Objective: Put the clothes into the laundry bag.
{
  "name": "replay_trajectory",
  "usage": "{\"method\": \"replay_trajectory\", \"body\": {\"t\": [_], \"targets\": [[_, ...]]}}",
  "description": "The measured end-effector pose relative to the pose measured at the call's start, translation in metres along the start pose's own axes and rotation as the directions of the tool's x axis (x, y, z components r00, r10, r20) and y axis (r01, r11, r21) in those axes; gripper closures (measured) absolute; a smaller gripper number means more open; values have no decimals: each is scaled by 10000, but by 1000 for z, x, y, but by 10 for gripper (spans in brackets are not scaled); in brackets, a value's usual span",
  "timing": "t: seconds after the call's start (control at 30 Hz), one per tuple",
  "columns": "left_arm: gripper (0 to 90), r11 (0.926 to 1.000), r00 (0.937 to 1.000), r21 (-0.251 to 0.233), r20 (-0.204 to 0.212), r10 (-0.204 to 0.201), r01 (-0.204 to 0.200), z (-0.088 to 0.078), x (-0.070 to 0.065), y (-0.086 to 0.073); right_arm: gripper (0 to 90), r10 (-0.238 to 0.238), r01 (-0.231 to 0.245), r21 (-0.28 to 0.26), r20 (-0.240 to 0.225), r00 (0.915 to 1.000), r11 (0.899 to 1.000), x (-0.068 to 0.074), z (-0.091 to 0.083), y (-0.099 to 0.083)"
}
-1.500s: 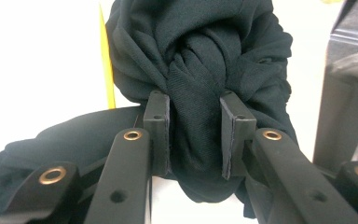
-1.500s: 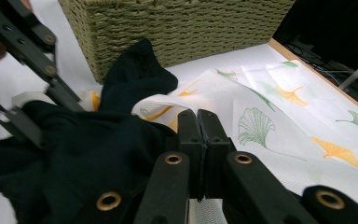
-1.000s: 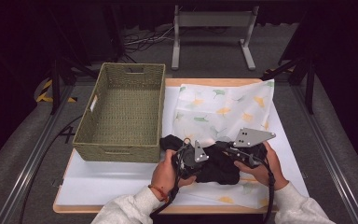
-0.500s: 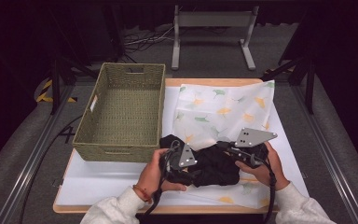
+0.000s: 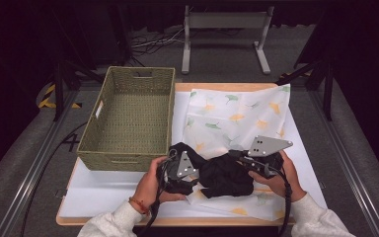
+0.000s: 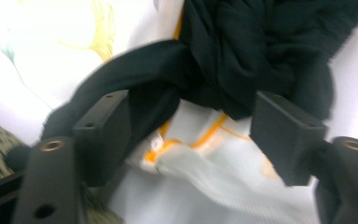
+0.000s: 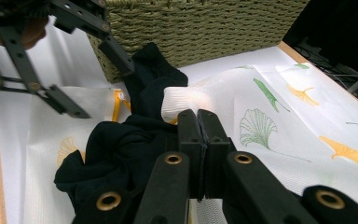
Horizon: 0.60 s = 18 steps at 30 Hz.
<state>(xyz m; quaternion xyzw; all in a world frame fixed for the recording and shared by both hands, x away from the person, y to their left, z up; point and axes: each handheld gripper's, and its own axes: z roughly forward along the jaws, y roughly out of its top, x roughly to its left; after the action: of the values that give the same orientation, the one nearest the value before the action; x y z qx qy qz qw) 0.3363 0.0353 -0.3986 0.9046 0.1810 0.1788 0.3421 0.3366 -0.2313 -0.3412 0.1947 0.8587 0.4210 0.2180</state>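
Since half a second ago your left gripper (image 5: 177, 170) has slid a little further left, toward the near corner of the basket (image 5: 128, 118), and the near-left end of the black cloth (image 5: 222, 173) has been drawn out with it; your right gripper (image 5: 242, 157) has hardly shifted.

Your left gripper's jaws stand wide apart. In the left gripper view a stretched band of the black cloth (image 6: 242, 51) crosses between them, and it lies close against the left pad, but you cannot tell from the blur whether either pad actually touches it. Under it lies the white sheet (image 6: 214, 177) with its orange markings.

Your right gripper's jaws are pressed together with no gap showing in the right gripper view (image 7: 198, 140). The cloth (image 7: 116, 154) bunches up right against them on the left side, and the sheet (image 7: 279, 140) lies just beyond; whether a fold of either is pinched between the pads cannot be told.

The cloth sits crumpled on the near part of the leaf-printed sheet (image 5: 237, 113), between your two hands, just beside the basket's near right corner. The basket stands on the left half of the table (image 5: 103, 197), its bottom bare. Your left hand (image 5: 150, 182) and right hand (image 5: 281, 177) come in from the near edge, sleeves pale.
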Motion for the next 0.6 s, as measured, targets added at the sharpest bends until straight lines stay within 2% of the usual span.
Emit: {"method": "replay_trajectory", "body": {"t": [0.13, 0.27, 0.3, 0.37, 0.4, 0.47, 0.57, 0.6], "targets": [[352, 9996, 9996, -4, -87, -283, 283, 9, 7, 5, 899, 1, -1, 3, -21, 10000, 10000, 1, 0, 0], [393, 9994, 9993, 187, -256, -273, 278, 18, 7, 9, 899, 3, -3, 11, -48, 10000, 10000, 1, 0, 0], [412, 9995, 9992, 278, -358, -168, 179, 21, 6, 10, 899, -7, 7, 12, -56, 10000, 10000, 1, 0, 0], [503, 9989, 9991, 410, -363, -202, 217, 24, 6, 11, 899, -58, 58, 40, -61, 10000, 10000, 2, 0, -1], [531, 9983, 9990, 459, -294, -349, 362, 27, 8, 10, 899, -45, 45, 51, -67, 10000, 10000, 2, 0, -1], [685, 9979, 9989, 505, -251, -396, 408, 28, 11, 10, 899, -38, 39, 50, -75, 10000, 10000, 2, 1, -1], [858, 9981, 9991, 451, -76, -422, 425, 25, 13, 9, 899, -34, 34, 46, -64, 10000, 10000, 1, 0, -1], [865, 9979, 9990, 472, -13, -438, 439, 25, 13, 9, 899, -12, 13, 49, -39, 10000, 10000, 1, 0, -1]]}}
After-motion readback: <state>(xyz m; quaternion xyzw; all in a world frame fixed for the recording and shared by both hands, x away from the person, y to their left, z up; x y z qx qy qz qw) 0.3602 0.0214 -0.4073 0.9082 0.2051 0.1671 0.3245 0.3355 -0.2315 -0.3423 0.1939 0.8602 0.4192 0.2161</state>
